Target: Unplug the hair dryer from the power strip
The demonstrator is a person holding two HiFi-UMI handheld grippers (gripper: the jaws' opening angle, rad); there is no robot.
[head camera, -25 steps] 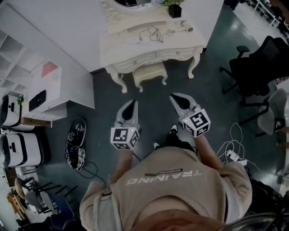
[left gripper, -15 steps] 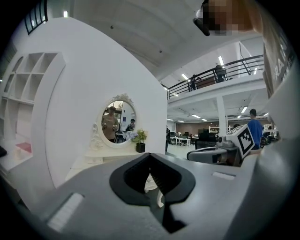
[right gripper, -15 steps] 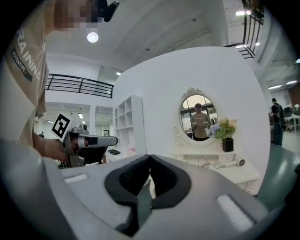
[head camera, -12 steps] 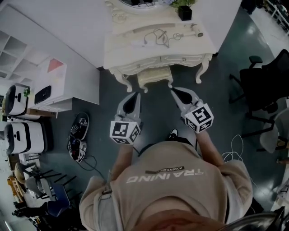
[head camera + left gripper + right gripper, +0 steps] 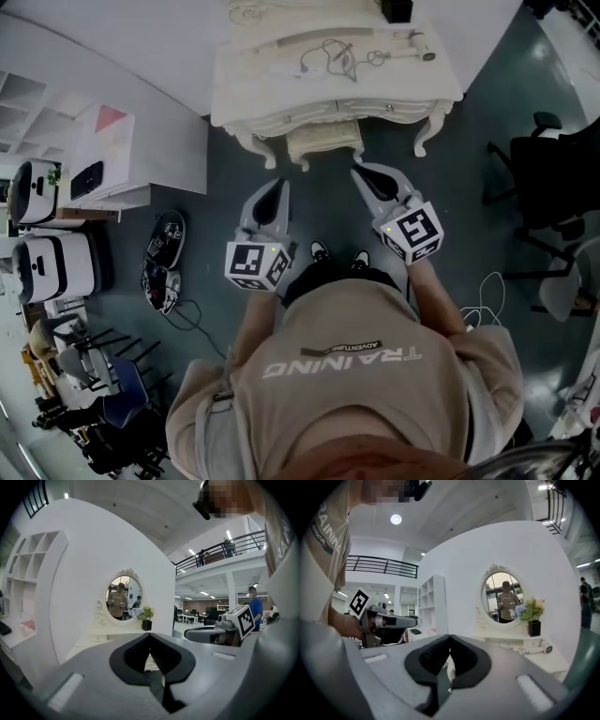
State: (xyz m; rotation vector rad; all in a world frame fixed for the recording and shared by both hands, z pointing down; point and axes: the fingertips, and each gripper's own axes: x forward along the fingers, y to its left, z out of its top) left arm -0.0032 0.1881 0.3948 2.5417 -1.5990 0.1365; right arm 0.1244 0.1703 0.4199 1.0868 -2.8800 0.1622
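Note:
A white hair dryer (image 5: 413, 43) lies at the right end of the cream dressing table (image 5: 281, 108), its dark cord (image 5: 330, 58) looped at the middle of the top. A long pale strip (image 5: 314, 39) lies beside the cord; I cannot tell where the plug sits. The right gripper view also catches the hair dryer (image 5: 543, 647) below the mirror. Both grippers hang over the floor, short of the table. My left gripper (image 5: 277, 190) is shut and empty, and so is my right gripper (image 5: 362, 174). In their own views the left gripper (image 5: 150, 635) and right gripper (image 5: 450, 636) have jaws meeting at the tips.
A padded stool (image 5: 323, 142) is tucked under the table. An oval mirror (image 5: 123, 595) and a potted plant (image 5: 146, 618) stand at its back. A white shelf unit (image 5: 103, 155) stands left, shoes (image 5: 161, 267) lie on the floor, office chairs (image 5: 553, 178) and loose cables (image 5: 487, 291) are right.
The person has stepped toward the dressing table, which now sits higher and larger in the head view. Both grippers stayed shut and level in front of the body.

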